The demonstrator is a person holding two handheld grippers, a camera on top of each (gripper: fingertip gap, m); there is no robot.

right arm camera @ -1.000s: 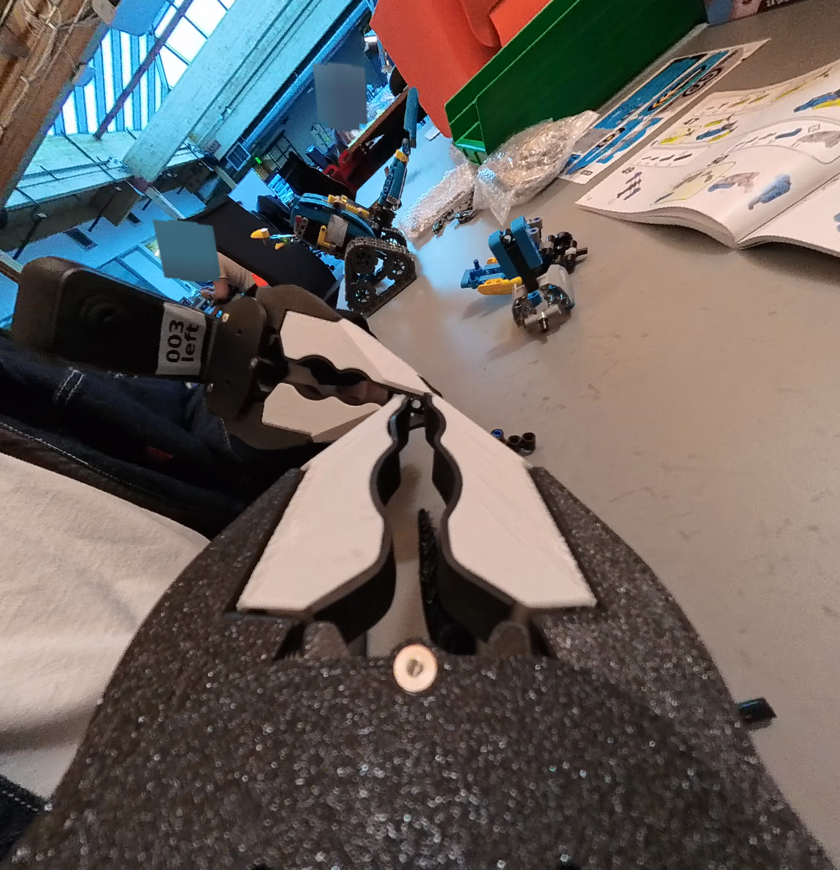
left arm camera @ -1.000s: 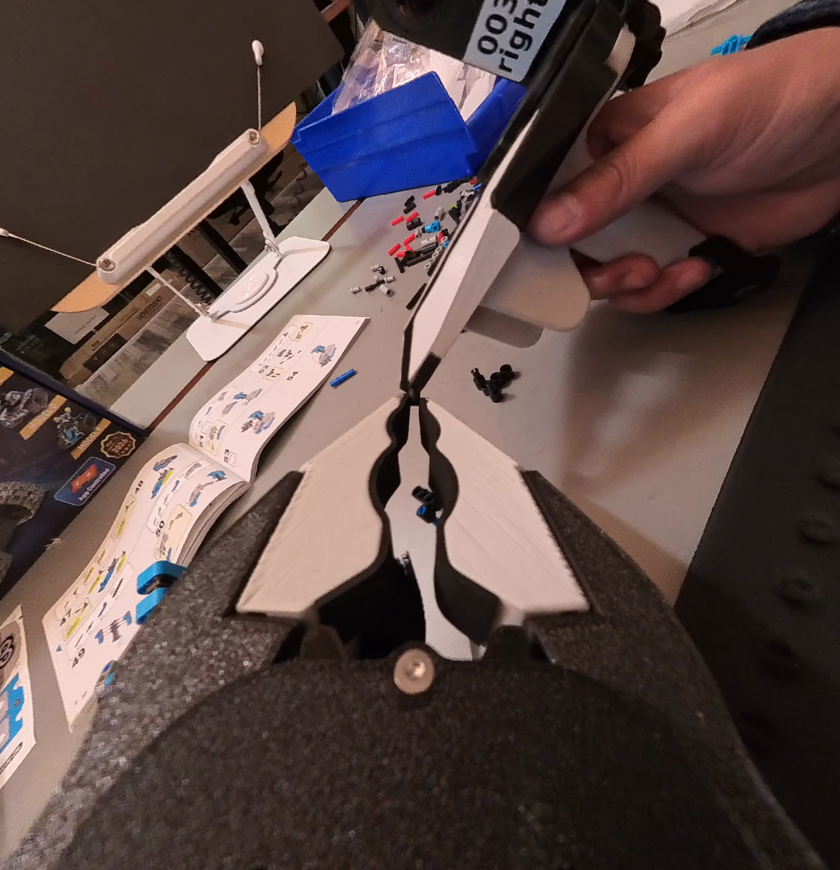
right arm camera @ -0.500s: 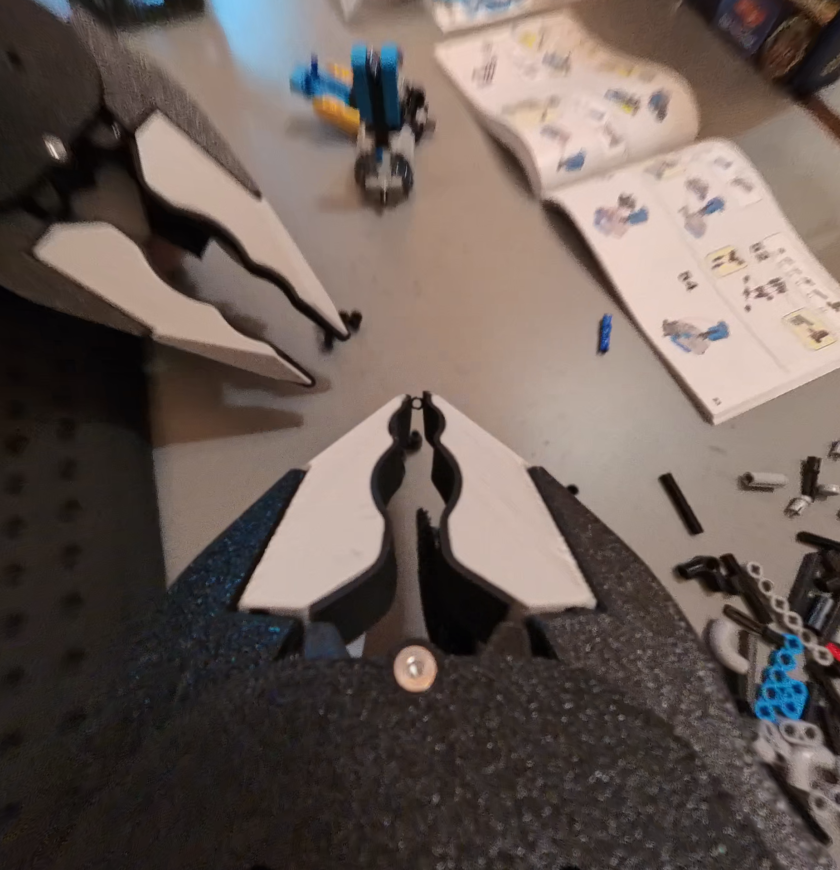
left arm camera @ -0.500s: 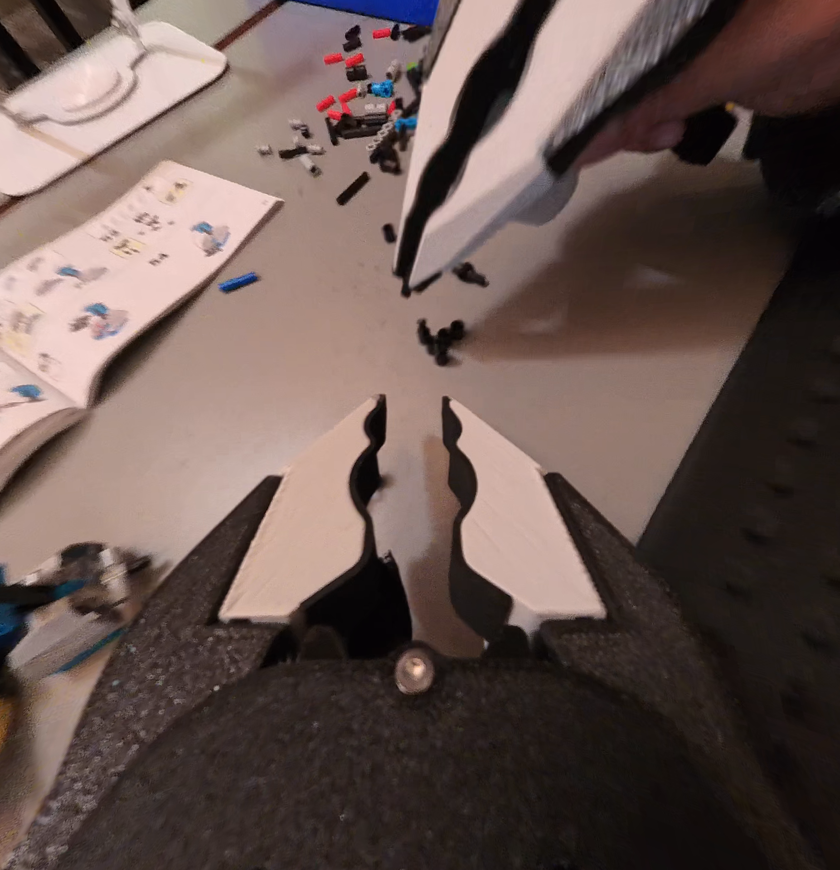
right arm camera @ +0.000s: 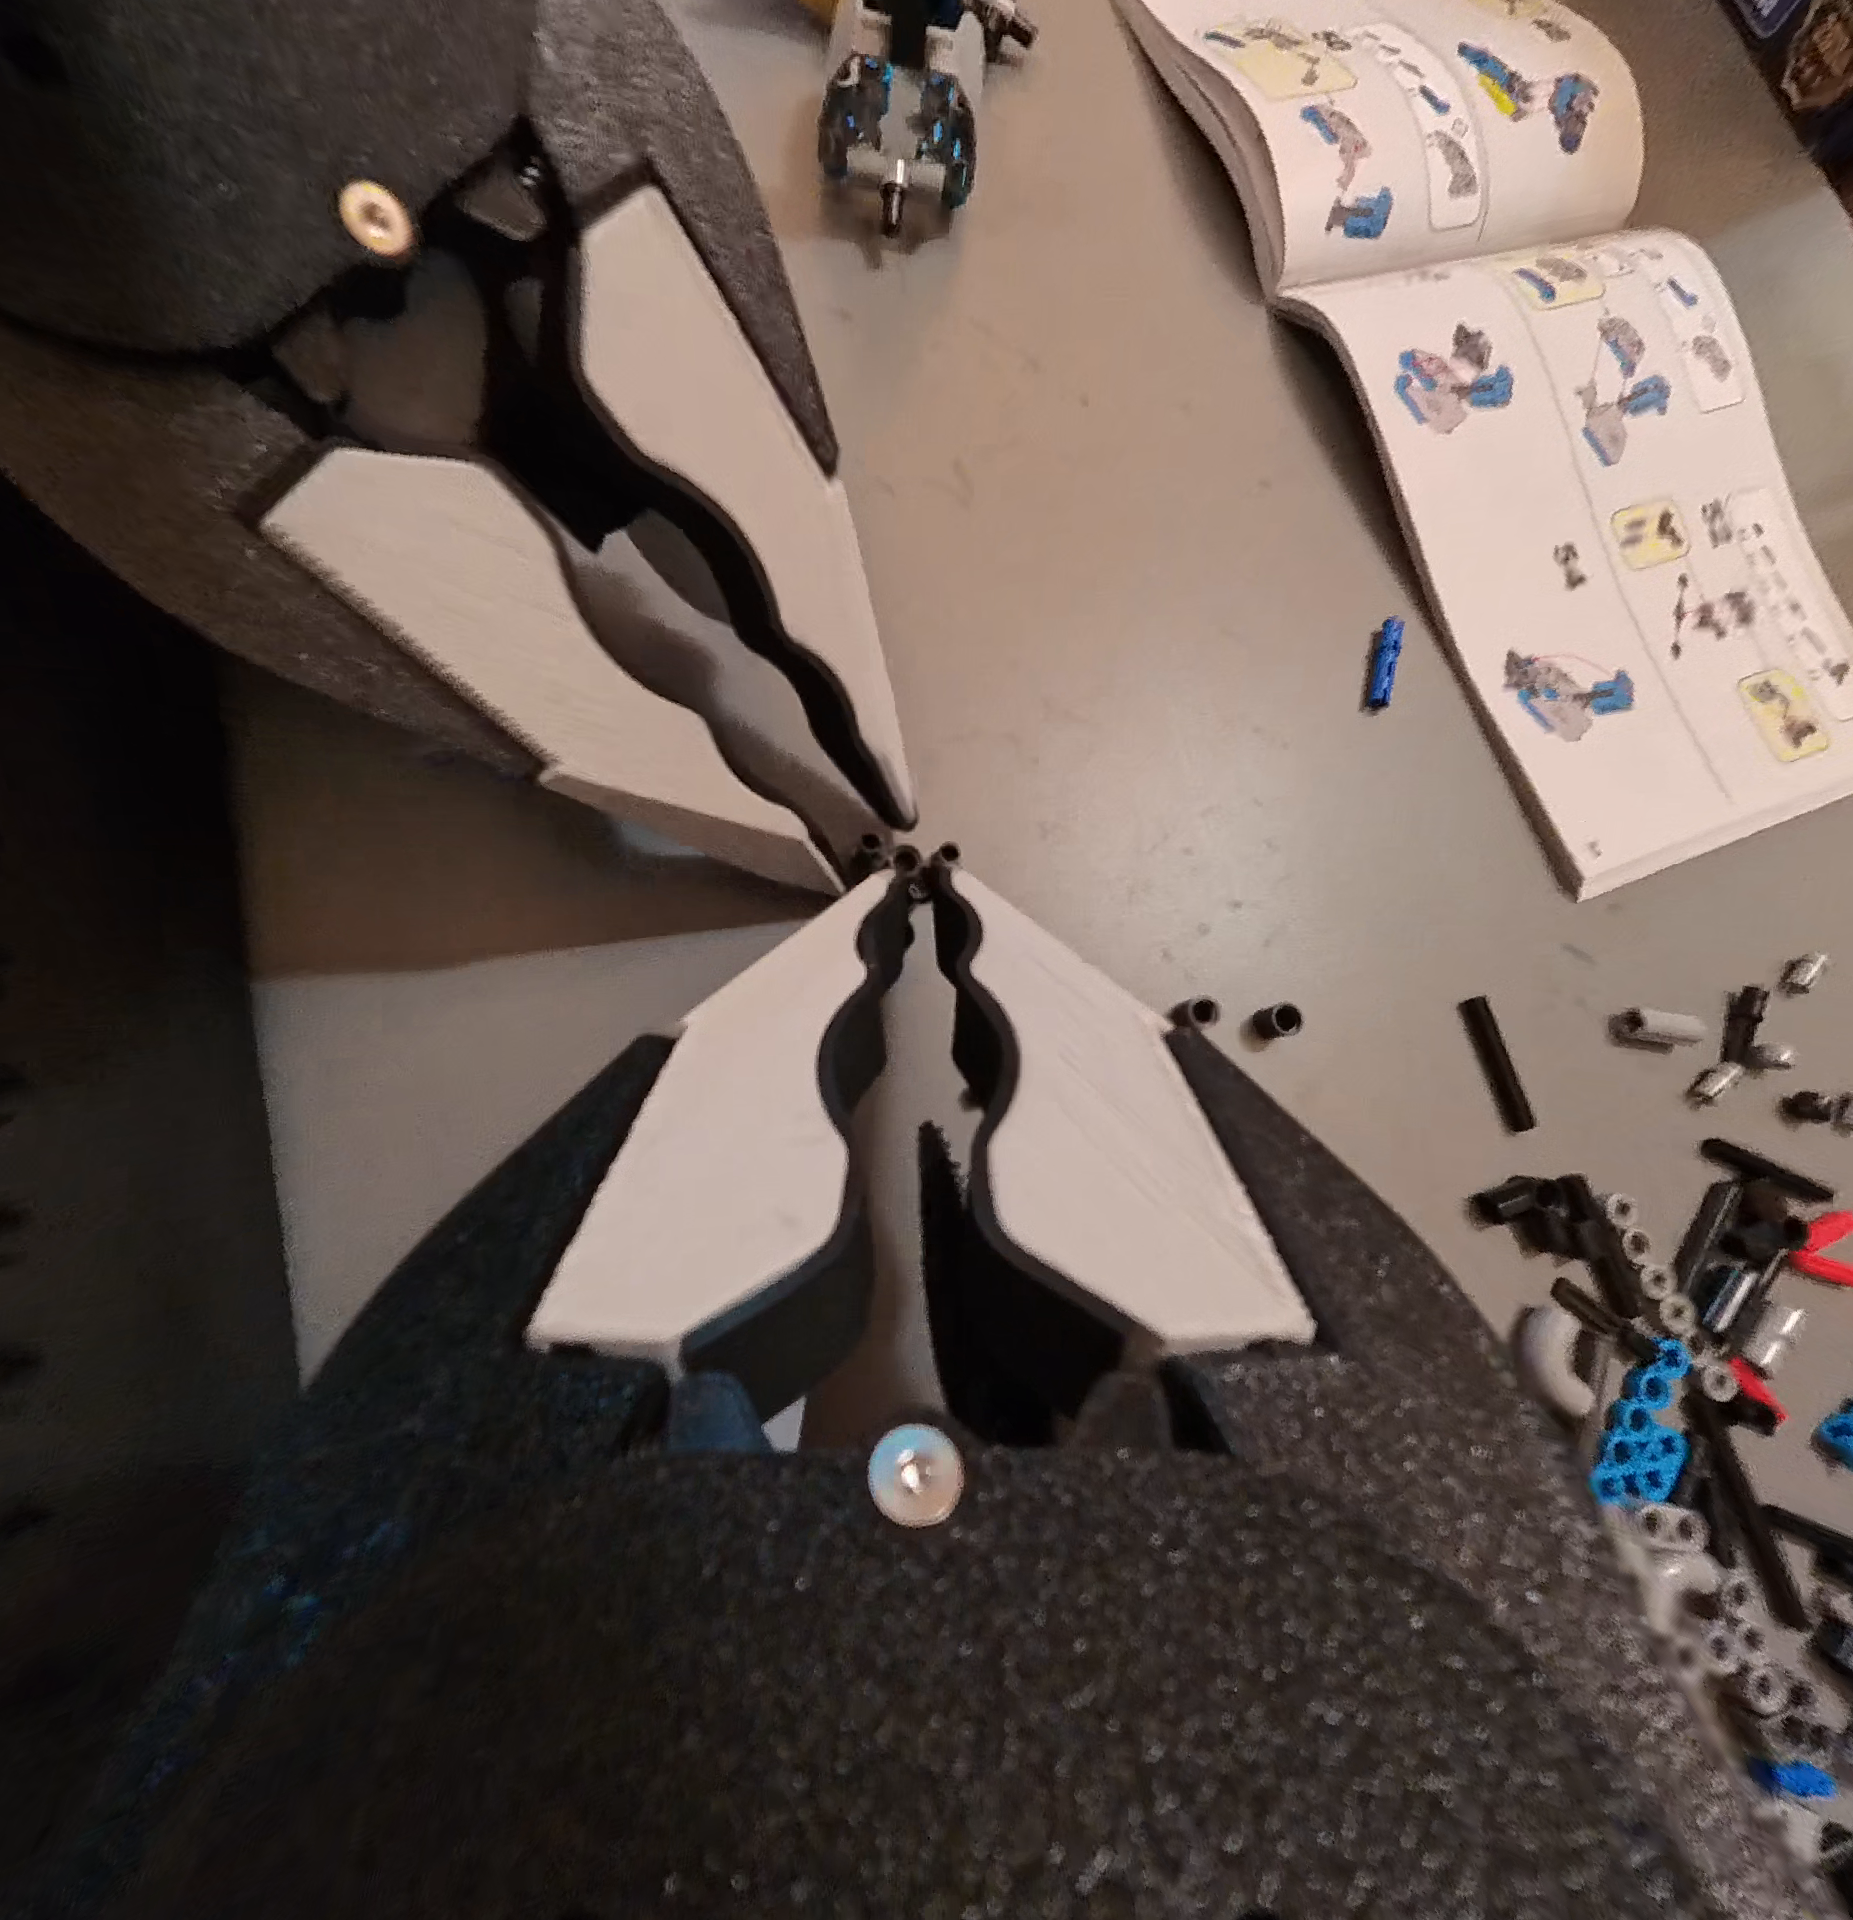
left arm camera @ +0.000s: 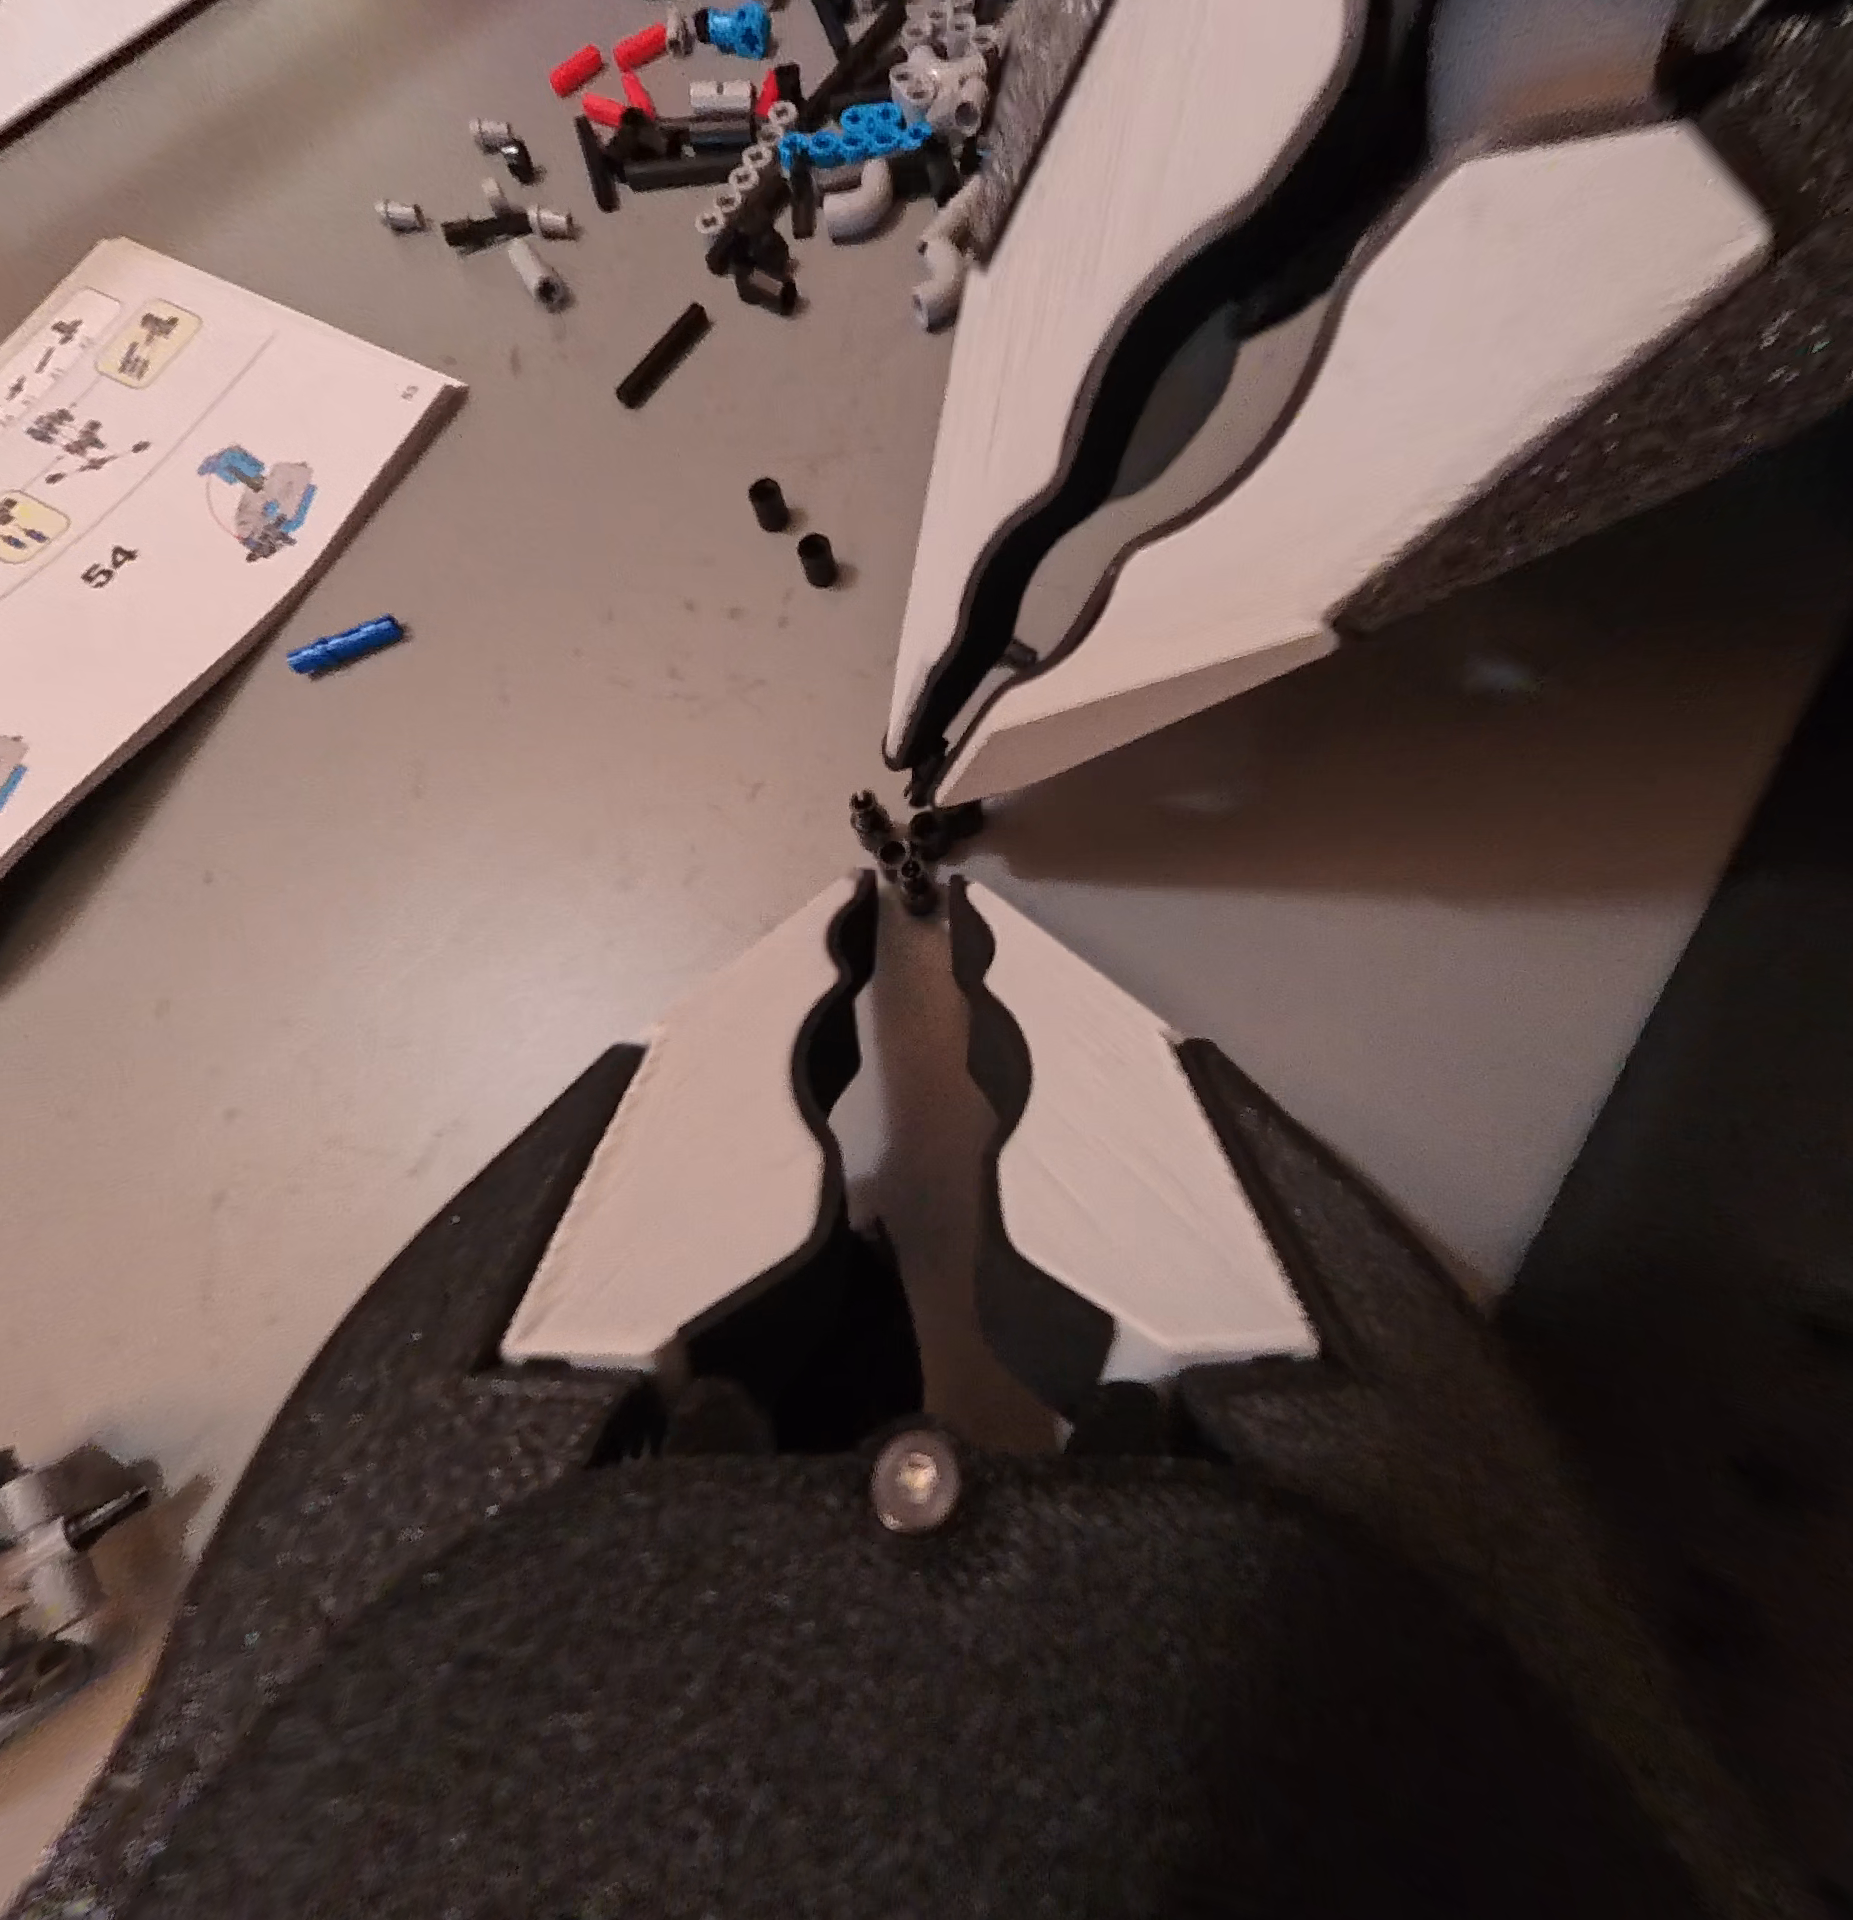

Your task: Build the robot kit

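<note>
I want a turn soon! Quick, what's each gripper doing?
Left gripper: open, empty, tips by the black pins.
Right gripper: nearly closed at the pins; grip cannot be told.

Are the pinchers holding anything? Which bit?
The left gripper is open and holds nothing. The right gripper's tips are nearly together at the small black pins; whether they pinch one cannot be told.

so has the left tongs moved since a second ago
Yes. The left tongs have come down to the cluster of small black pins on the table, and have opened.
</note>
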